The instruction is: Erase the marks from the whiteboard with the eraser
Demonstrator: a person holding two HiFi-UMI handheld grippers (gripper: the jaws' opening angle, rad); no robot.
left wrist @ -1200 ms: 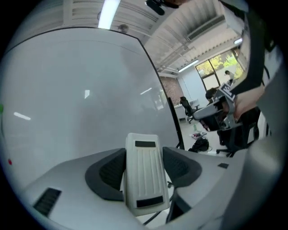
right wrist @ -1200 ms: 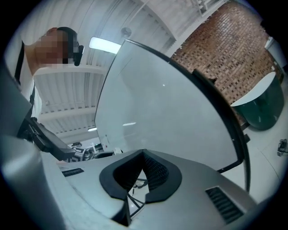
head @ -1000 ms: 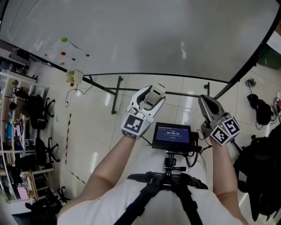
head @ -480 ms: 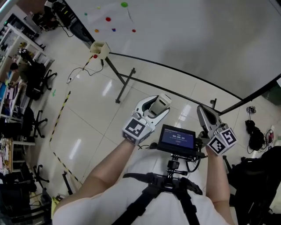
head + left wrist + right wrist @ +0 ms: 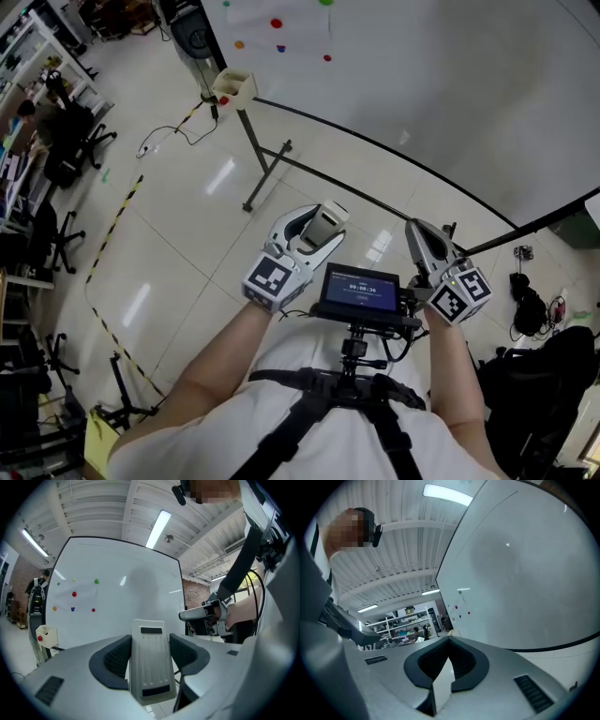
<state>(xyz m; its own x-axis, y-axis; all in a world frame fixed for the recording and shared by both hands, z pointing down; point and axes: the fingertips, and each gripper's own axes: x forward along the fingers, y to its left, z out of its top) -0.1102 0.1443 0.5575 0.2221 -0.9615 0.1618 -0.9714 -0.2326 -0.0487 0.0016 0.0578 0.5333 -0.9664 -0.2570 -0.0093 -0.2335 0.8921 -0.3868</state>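
A whiteboard (image 5: pixel 441 84) on a stand fills the top of the head view, with several small coloured dot marks (image 5: pixel 276 22) near its left end. My left gripper (image 5: pixel 316 228) is held low in front of the board, apart from it, shut on a pale grey eraser (image 5: pixel 325 223). In the left gripper view the eraser (image 5: pixel 150 660) stands between the dark pads, with the marks (image 5: pixel 74 594) far ahead on the whiteboard (image 5: pixel 126 597). My right gripper (image 5: pixel 419 246) is beside it, shut and empty. Its tips meet in the right gripper view (image 5: pixel 450 638), where the marks (image 5: pixel 459 607) show small on the whiteboard (image 5: pixel 525 573).
A small pale box (image 5: pixel 232 89) hangs at the board's left corner above the stand's black legs (image 5: pixel 267 173). A small screen (image 5: pixel 359 289) sits on the chest rig. Office chairs (image 5: pixel 66 150) and shelves stand at the left, striped floor tape (image 5: pixel 112 225) runs past them, bags (image 5: pixel 525 305) lie at the right.
The person has moved along the board toward its marked end; the dots shifted from upper left to top centre. Both grippers came along, a little lower, the eraser still held.
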